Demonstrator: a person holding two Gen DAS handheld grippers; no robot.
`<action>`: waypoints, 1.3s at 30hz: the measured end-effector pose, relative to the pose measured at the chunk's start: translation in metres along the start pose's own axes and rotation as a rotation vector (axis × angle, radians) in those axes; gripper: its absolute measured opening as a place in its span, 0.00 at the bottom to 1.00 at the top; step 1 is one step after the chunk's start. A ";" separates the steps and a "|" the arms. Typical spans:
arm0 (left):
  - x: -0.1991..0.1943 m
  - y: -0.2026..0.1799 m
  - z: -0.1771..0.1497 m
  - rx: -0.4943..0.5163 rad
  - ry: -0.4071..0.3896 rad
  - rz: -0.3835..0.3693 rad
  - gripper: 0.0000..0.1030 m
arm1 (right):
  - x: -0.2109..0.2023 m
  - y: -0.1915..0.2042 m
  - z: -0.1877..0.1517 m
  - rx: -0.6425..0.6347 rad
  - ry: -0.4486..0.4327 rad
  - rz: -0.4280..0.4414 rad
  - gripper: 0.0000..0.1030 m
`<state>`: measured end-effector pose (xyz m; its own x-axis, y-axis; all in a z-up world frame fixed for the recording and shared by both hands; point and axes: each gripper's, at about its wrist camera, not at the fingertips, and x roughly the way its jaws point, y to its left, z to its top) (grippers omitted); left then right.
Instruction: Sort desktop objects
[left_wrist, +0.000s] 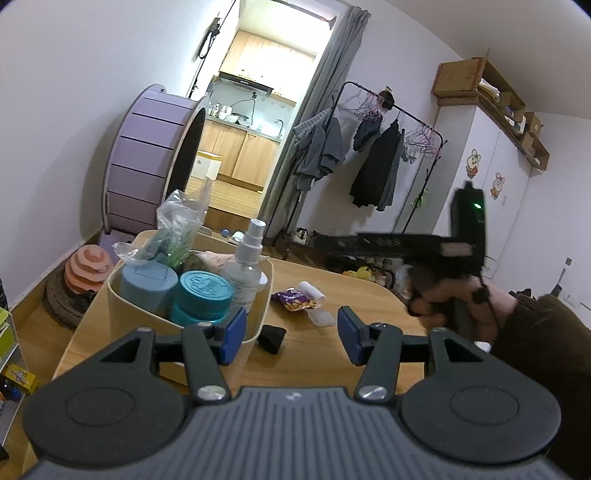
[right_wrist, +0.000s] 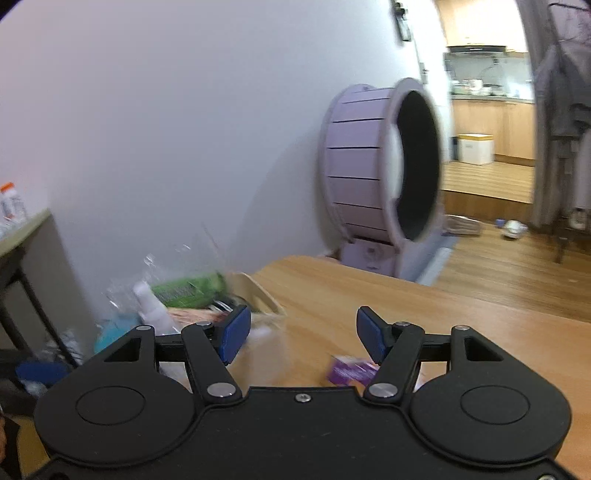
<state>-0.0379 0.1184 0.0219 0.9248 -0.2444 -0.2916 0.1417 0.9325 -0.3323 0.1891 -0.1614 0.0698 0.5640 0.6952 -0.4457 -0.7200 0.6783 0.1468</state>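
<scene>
The wooden worktop (left_wrist: 354, 295) carries a cream bin (left_wrist: 255, 295) crammed with teal tins (left_wrist: 203, 291), a spray bottle (left_wrist: 245, 266) and a crinkled bag (left_wrist: 177, 221); a purple snack packet (left_wrist: 293, 300) lies just beside it; both tools, left tool (left_wrist: 291, 334) and right tool (right_wrist: 303, 334), gape empty.

White walls, wood floor (right_wrist: 517, 280), lilac wheel (left_wrist: 147, 162), clothes rack (left_wrist: 388, 147).
</scene>
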 end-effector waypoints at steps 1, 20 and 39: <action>0.001 -0.002 -0.001 0.004 0.004 -0.004 0.52 | -0.004 -0.004 -0.004 -0.001 0.005 -0.021 0.61; 0.019 -0.018 -0.008 0.052 0.058 -0.027 0.53 | 0.049 -0.017 -0.053 -0.014 0.213 -0.141 0.47; 0.011 -0.018 -0.008 0.053 0.047 -0.030 0.53 | 0.007 -0.002 -0.049 -0.007 0.153 -0.084 0.08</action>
<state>-0.0330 0.0965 0.0178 0.9024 -0.2837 -0.3243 0.1887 0.9369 -0.2944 0.1745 -0.1703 0.0230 0.5549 0.5912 -0.5853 -0.6759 0.7306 0.0971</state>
